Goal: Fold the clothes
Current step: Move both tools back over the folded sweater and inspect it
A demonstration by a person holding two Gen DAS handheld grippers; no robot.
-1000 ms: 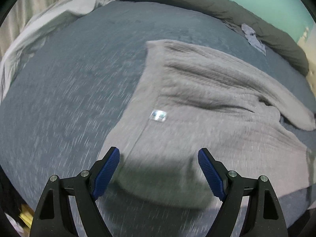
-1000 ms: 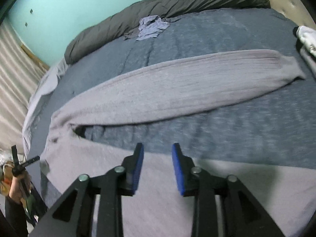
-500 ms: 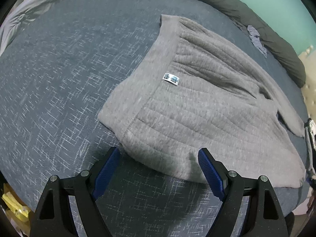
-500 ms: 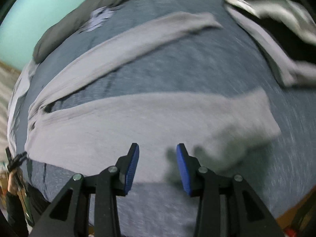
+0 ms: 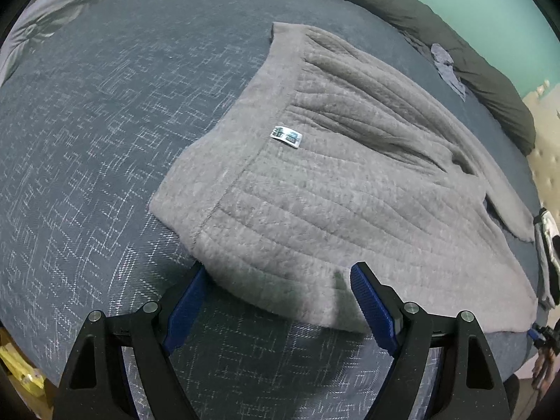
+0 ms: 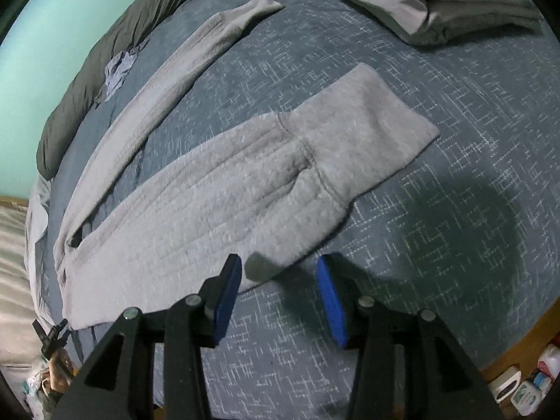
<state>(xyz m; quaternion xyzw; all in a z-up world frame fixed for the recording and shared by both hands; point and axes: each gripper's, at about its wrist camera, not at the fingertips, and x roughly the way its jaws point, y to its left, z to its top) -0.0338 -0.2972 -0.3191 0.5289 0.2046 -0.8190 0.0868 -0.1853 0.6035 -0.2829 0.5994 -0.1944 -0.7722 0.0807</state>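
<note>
Grey quilted trousers (image 5: 336, 189) lie flat on the blue-grey bed cover (image 5: 105, 140). A small label (image 5: 287, 136) marks the waistband end. My left gripper (image 5: 280, 273) is open, its fingers straddling the near waistband corner just above the cloth. In the right wrist view the near leg (image 6: 245, 189) ends in a wide cuff (image 6: 367, 133), and the far leg (image 6: 168, 80) stretches toward the back. My right gripper (image 6: 280, 262) is open at the near edge of that leg, close to the cuff, holding nothing.
A dark grey rolled duvet (image 5: 472, 56) runs along the far side, with a small bluish cloth (image 6: 119, 70) against it. A folded grey item (image 6: 437, 10) lies at the back right. Bottles (image 6: 525, 385) stand on the floor past the bed edge.
The left gripper has come down closer to the near waistband corner. The right gripper has travelled along the near leg to its cuff end and its fingers have spread wider.
</note>
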